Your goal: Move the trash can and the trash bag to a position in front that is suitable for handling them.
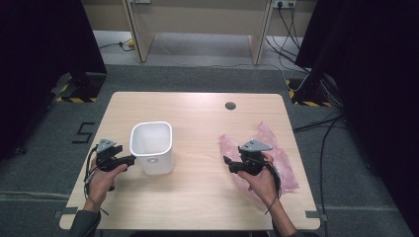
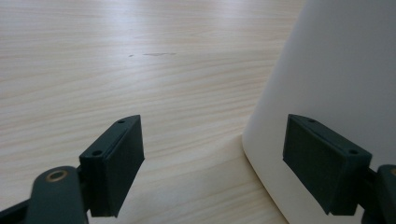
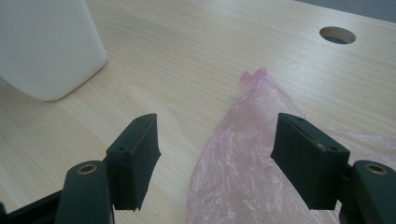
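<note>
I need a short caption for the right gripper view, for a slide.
Open right claw poised over a crumpled pink plastic bag on the wooden table, white bin beyond.

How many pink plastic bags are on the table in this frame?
1. The pink plastic bag lies flat on the table's right side, under the right gripper, whose open jaws sit over its crumpled edge. It looks like one bag; a second underneath cannot be excluded.

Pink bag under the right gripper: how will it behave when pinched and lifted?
The pink bag looks thin and crinkled, so probably floppy and very light. It lies flat on the table, so the open right gripper may slip over the film.
</note>
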Demonstrator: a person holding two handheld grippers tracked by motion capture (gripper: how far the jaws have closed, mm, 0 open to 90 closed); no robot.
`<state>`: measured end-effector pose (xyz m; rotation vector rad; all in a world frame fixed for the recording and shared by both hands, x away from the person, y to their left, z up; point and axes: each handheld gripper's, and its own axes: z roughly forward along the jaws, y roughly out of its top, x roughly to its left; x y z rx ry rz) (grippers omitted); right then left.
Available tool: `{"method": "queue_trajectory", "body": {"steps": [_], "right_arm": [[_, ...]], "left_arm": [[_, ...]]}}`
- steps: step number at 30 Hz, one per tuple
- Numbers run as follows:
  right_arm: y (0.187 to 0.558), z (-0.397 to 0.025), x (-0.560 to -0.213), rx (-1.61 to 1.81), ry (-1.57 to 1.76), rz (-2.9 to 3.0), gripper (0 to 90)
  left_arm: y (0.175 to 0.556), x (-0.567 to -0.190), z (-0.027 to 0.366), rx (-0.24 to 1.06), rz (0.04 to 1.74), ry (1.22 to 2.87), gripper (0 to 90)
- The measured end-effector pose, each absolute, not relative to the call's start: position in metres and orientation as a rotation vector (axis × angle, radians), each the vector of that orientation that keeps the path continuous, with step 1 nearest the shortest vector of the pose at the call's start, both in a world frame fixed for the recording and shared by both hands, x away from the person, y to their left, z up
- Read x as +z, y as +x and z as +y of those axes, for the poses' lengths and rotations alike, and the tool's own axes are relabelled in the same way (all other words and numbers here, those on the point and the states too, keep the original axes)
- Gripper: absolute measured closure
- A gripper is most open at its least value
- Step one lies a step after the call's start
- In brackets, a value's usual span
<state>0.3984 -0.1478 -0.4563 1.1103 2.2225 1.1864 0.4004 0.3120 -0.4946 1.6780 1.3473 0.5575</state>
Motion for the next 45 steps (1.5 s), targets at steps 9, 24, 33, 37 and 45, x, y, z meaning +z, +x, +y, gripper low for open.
{"method": "queue_trajectory", "body": {"steps": [9,24,33,37,45], "right_arm": [[0.405,-0.138,-0.462,1.171,1.089,2.254,31.3],[0.409,-0.131,-0.465,1.157,1.074,2.275,31.3],[0.412,-0.130,-0.470,1.153,1.083,2.255,31.4],[0.412,-0.128,-0.471,1.157,1.078,2.238,31.5],[0.410,-0.126,-0.476,1.177,1.060,2.249,34.9]], "left_arm": [[0.411,-0.487,0.285,0.519,1.274,1.717,19.7],[0.412,-0.482,0.235,0.453,1.137,1.810,19.7],[0.410,-0.473,0.208,0.421,1.086,1.792,19.6],[0.411,-0.477,0.197,0.406,1.070,1.811,19.6],[0.416,-0.484,0.194,0.355,1.104,1.790,24.7]]}}
